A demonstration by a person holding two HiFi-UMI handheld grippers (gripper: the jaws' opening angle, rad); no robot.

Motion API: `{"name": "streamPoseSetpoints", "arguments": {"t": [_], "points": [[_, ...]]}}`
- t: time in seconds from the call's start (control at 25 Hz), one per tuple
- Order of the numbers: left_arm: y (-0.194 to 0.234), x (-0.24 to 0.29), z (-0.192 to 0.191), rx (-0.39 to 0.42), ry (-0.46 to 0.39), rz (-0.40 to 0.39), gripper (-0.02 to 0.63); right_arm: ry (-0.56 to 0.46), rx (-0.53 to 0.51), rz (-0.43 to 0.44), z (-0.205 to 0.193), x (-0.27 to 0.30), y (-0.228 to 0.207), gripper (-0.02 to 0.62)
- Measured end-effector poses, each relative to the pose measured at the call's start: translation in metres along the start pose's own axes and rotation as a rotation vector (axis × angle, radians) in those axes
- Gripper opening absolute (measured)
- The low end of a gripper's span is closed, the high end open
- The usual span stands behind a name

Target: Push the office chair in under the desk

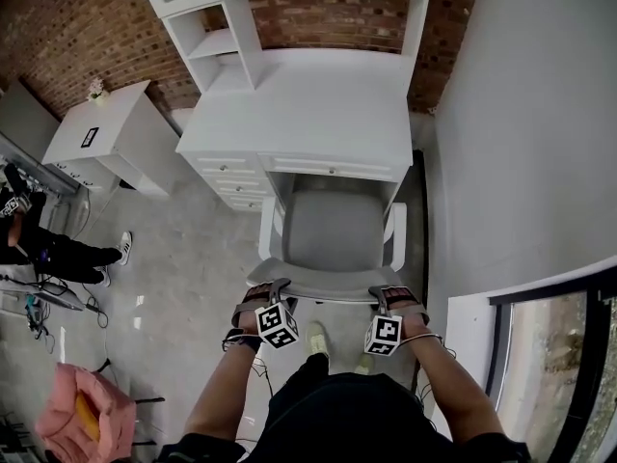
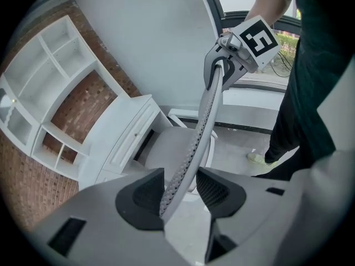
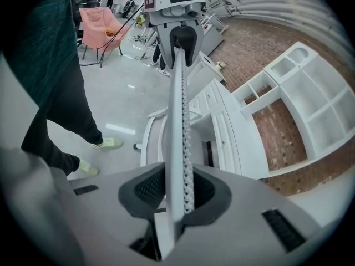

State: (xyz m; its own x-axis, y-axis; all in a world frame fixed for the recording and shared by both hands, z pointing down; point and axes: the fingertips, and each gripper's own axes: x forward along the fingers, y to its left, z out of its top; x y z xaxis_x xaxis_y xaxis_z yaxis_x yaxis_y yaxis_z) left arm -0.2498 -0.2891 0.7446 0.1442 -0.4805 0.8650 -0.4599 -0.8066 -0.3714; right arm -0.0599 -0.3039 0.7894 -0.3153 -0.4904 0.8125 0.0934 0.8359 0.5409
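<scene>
A grey-and-white office chair [image 1: 333, 228] stands in front of the white desk [image 1: 318, 114], its seat front just at the desk's edge. Both grippers sit on the top edge of the chair backrest [image 1: 328, 289]. My left gripper [image 1: 276, 289] [image 2: 180, 190] is open around that edge: the backrest [image 2: 202, 126] crosses slantwise between the jaws and lies against one pad. My right gripper [image 1: 386, 295] [image 3: 177, 190] is shut on the backrest [image 3: 178, 121], with a pad against each side. Each gripper view shows the other gripper farther along the same edge.
The desk carries a white hutch [image 1: 231, 27] against a brick wall. A grey wall [image 1: 521, 114] runs close on the right, with a window [image 1: 554, 374] lower down. A white cabinet [image 1: 106, 133] stands to the left, a pink chair [image 1: 87, 418] at the lower left, and a person [image 1: 48, 249] at the far left.
</scene>
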Motion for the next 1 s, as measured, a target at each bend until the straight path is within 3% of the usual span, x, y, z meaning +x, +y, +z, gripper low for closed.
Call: {"name": "streamPoseSetpoints", "arguments": {"t": [1.0], "points": [[0.08, 0.039, 0.011, 0.016, -0.012, -0.017, 0.175, 0.035, 0.022, -0.009, -0.001, 0.052, -0.073, 0.057]]}}
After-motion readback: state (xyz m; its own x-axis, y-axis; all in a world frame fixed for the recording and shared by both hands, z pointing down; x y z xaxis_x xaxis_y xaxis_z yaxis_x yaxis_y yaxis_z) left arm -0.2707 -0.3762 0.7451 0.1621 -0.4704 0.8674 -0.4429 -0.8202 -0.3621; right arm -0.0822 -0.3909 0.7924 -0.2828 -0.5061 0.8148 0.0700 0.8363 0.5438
